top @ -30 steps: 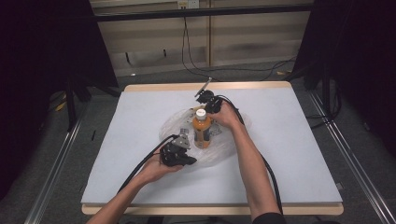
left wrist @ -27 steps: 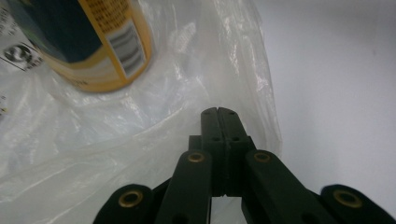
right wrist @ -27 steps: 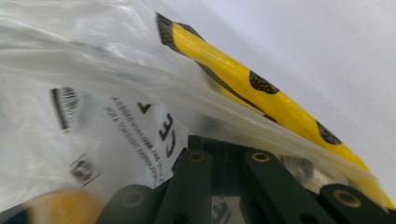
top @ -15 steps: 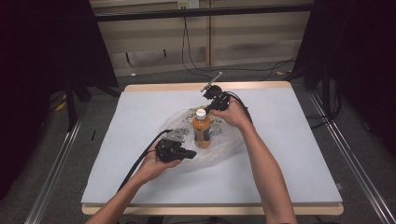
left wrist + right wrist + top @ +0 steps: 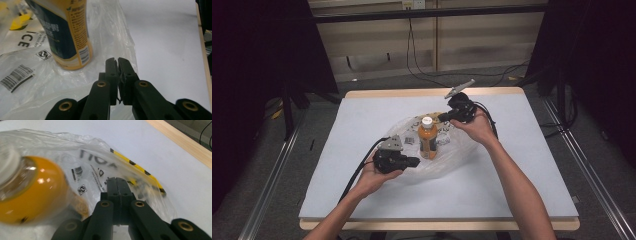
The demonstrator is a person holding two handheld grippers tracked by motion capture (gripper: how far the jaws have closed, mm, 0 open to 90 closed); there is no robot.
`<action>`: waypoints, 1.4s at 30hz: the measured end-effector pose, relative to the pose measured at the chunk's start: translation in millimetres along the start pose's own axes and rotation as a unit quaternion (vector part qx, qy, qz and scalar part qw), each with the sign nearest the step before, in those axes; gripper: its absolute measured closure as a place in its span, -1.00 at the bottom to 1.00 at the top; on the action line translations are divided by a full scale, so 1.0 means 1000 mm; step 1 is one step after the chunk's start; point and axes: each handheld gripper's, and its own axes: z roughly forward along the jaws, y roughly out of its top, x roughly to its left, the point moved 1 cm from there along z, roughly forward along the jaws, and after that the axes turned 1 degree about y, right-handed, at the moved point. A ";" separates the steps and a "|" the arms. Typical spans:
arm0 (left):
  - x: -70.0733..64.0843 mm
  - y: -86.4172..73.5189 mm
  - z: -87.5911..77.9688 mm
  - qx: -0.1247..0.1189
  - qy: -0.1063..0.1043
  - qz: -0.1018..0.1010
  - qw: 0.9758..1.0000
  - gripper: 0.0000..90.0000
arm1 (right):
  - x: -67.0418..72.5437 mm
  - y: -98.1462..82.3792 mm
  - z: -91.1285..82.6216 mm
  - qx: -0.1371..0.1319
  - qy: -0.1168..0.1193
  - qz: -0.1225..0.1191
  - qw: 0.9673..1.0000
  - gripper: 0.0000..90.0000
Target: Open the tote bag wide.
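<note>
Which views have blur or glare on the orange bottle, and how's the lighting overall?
Right gripper view: the orange plastic bottle with a white cap is close, soft and blurred, with bright specular spots. Left gripper view: its label is sharp; the clear plastic bag shows mild sheen. High view: the white table is evenly lit, surroundings dark.

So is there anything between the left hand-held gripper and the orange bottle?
Probably only plastic. The left hand-held gripper has its jaws shut on a fold of the clear plastic bag, just beside the base of the upright orange bottle. The bottle stands on the spread bag; nothing else lies between them.
</note>
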 end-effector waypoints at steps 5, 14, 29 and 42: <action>-0.004 0.004 -0.009 -0.037 0.017 0.003 0.999 0.30 | 0.006 -0.018 -0.018 -0.046 -0.020 -0.003 0.999 0.33; -0.011 0.009 -0.023 -0.058 0.054 0.019 0.997 -0.38 | 0.016 -0.039 -0.049 -0.108 -0.023 0.021 0.994 -0.34; -0.002 0.000 -0.062 -0.097 0.117 -0.042 0.988 -0.87 | 0.025 -0.093 -0.100 -0.168 -0.056 0.080 0.981 -0.76; 0.000 -0.046 -0.100 -0.094 0.144 -0.103 0.980 -0.94 | 0.041 -0.137 -0.139 -0.179 -0.082 0.094 0.976 -0.74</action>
